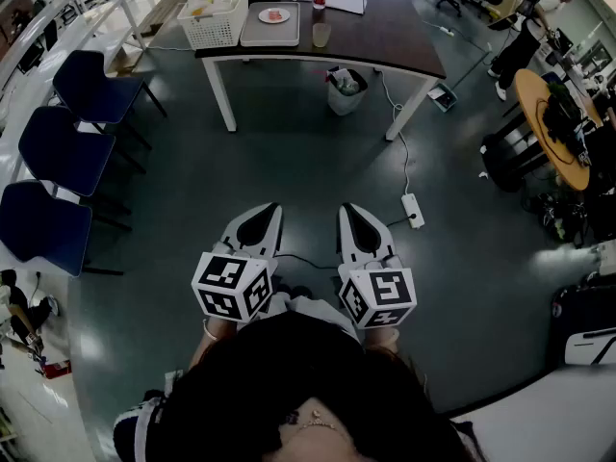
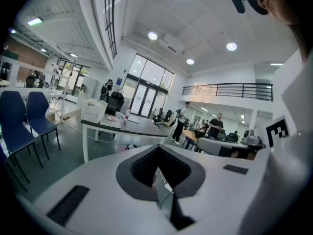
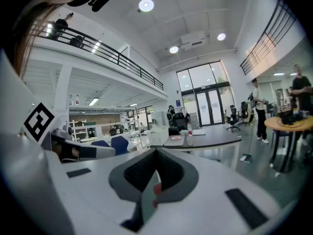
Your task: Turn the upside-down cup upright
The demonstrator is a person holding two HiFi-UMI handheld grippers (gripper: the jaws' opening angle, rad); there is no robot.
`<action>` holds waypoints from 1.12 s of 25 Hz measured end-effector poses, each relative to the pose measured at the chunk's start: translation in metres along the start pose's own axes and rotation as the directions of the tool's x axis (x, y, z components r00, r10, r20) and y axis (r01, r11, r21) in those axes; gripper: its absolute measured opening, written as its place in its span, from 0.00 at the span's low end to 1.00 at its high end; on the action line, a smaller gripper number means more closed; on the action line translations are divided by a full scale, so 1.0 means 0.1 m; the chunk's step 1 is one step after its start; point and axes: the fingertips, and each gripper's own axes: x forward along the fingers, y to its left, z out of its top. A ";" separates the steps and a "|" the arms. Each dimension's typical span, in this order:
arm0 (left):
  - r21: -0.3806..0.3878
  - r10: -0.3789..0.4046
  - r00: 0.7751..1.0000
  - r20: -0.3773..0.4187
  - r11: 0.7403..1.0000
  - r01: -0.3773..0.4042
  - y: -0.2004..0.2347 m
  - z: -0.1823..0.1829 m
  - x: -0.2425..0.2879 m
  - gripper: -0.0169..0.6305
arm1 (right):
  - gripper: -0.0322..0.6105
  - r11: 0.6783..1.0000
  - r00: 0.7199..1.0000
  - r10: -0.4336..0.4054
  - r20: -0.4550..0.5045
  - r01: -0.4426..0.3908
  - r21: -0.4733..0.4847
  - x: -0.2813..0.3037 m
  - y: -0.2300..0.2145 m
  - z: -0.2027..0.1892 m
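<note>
Overall: dark floor [image 1: 289, 162], a wide open stretch between the person and the table [image 1: 404, 41]. The table is far ahead, well apart from both grippers, with a waste bin [image 1: 345, 89] under it. Three blue chairs [image 1: 63, 152] line the left edge. A power strip [image 1: 414, 210] with its cable lies on the floor at right. Left gripper [image 1: 265, 215] and right gripper [image 1: 354, 218] are side by side, jaws together, nothing between them. Cup [image 1: 320, 35] at the table's near edge, just right of the tray [image 1: 258, 29]; which way up, cannot tell.
</note>
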 end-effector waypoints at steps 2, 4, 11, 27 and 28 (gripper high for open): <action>-0.001 0.001 1.000 -0.010 1.000 -0.001 0.02 0.00 0.02 0.02 | 0.08 1.000 1.000 0.000 0.000 0.000 0.002 0.02 0.00 0.02; -0.002 0.001 1.000 -0.018 1.000 -0.001 0.02 -0.01 0.05 0.02 | 0.08 1.000 1.000 0.000 0.000 0.000 0.004 0.04 -0.01 0.03; -0.007 0.000 0.999 -0.032 1.000 0.000 -0.03 -0.06 0.20 0.02 | 0.08 1.000 1.000 0.020 0.015 -0.020 0.013 0.07 -0.14 0.03; -0.040 0.046 0.999 0.019 0.998 -0.046 -0.02 0.13 0.84 0.02 | 0.08 0.997 0.996 0.072 0.050 -0.073 0.026 0.53 -0.70 0.15; -0.039 0.047 0.999 0.014 0.998 -0.046 0.02 0.14 0.88 0.02 | 0.08 0.997 0.996 0.076 0.049 -0.077 0.028 0.59 -0.71 0.15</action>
